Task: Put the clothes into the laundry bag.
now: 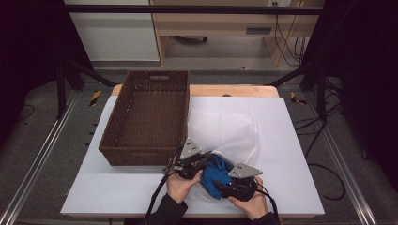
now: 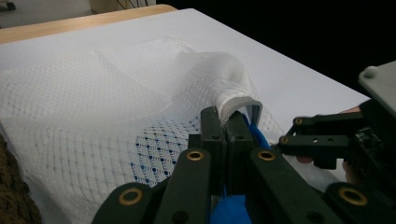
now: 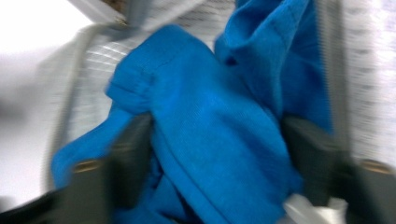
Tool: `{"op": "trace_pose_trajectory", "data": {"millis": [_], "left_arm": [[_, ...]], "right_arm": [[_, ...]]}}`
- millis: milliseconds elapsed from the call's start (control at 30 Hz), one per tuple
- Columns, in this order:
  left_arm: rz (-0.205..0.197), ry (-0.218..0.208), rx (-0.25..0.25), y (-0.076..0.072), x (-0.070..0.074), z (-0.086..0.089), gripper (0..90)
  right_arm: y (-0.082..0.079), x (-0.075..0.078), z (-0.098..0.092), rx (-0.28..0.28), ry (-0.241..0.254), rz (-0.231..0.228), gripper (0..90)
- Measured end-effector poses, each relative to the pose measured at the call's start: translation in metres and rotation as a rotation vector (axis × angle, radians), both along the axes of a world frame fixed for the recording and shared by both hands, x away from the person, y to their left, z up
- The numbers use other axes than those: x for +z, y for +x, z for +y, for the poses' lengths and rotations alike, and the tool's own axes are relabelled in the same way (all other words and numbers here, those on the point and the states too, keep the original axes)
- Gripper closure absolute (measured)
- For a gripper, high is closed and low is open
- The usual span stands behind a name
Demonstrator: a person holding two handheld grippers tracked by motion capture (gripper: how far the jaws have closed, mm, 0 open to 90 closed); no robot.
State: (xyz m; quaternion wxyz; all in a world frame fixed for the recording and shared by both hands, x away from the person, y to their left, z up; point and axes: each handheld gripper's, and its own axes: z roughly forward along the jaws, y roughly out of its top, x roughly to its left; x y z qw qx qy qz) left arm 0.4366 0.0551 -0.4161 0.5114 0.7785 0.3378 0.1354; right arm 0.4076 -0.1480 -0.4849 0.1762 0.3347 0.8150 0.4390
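Note:
A white mesh bag (image 1: 225, 129) lies flat on the white table top (image 1: 291, 140), its mouth at the near edge. Blue cloth (image 1: 217, 171) sits in that mouth between my two grippers. My left gripper (image 1: 206, 157) is shut on the bag's rim and lifts it; in the left gripper view the jaws (image 2: 225, 119) pinch the folded mesh edge (image 2: 238, 100), with blue cloth (image 2: 257, 135) just under it. My right gripper (image 1: 220, 185) is at the cloth from the near right. In the blurred right gripper view its jaws (image 3: 215, 140) stand wide apart with the blue cloth (image 3: 210, 121) bulging between them.
A brown wicker basket (image 1: 141, 157) stands empty at the left of the table, right beside the bag. The table's right half is bare white surface. Dark frame posts and cables stand beyond the table edges.

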Motion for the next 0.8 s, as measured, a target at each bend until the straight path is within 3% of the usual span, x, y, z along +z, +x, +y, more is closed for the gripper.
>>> {"op": "trace_pose_trajectory", "data": {"millis": [67,100,167,233,333,400,500,600,667,733,800], "left_arm": [[-0.003,-0.008,-0.001,-0.001,0.001,-0.001,88.9],[-0.005,-0.008,0.0,-0.002,0.002,-0.001,88.9],[-0.001,-0.018,-0.008,-0.002,0.002,-0.001,88.9],[-0.004,-0.02,-0.008,-0.002,0.003,-0.001,88.9],[-0.008,-0.034,-0.008,-0.001,0.007,0.0,88.9],[-0.009,-0.041,-0.013,-0.002,0.011,0.0,88.9],[-0.017,-0.034,-0.032,-0.005,0.014,-0.002,88.9],[-0.016,-0.023,-0.036,-0.006,0.012,-0.002,88.9],[-0.005,-0.023,-0.034,-0.005,0.008,-0.002,88.9],[0.005,-0.021,-0.03,-0.003,0.003,-0.001,88.9],[0.014,-0.032,-0.021,0.0,0.0,0.002,88.9]], "right_arm": [[0.003,0.002,-0.003,-0.012,0.005,0.024,61.6],[0.004,0.003,-0.005,-0.014,0.018,0.039,64.8],[0.005,0.008,-0.005,-0.02,0.02,0.036,67.0],[0.006,0.018,-0.004,-0.029,0.039,-0.002,67.2],[0.012,0.031,0.0,-0.038,0.087,-0.019,66.4],[0.018,0.031,0.004,-0.063,0.073,-0.017,66.0],[0.033,0.021,0.012,-0.148,0.027,-0.01,65.6],[0.046,0.01,0.012,-0.234,0.009,-0.04,64.6],[0.048,0.008,0.012,-0.237,0.001,-0.046,62.1],[0.045,0.01,0.01,-0.21,0.002,-0.04,53.4],[0.038,0.014,0.003,-0.167,0.053,-0.02,42.6]]}}
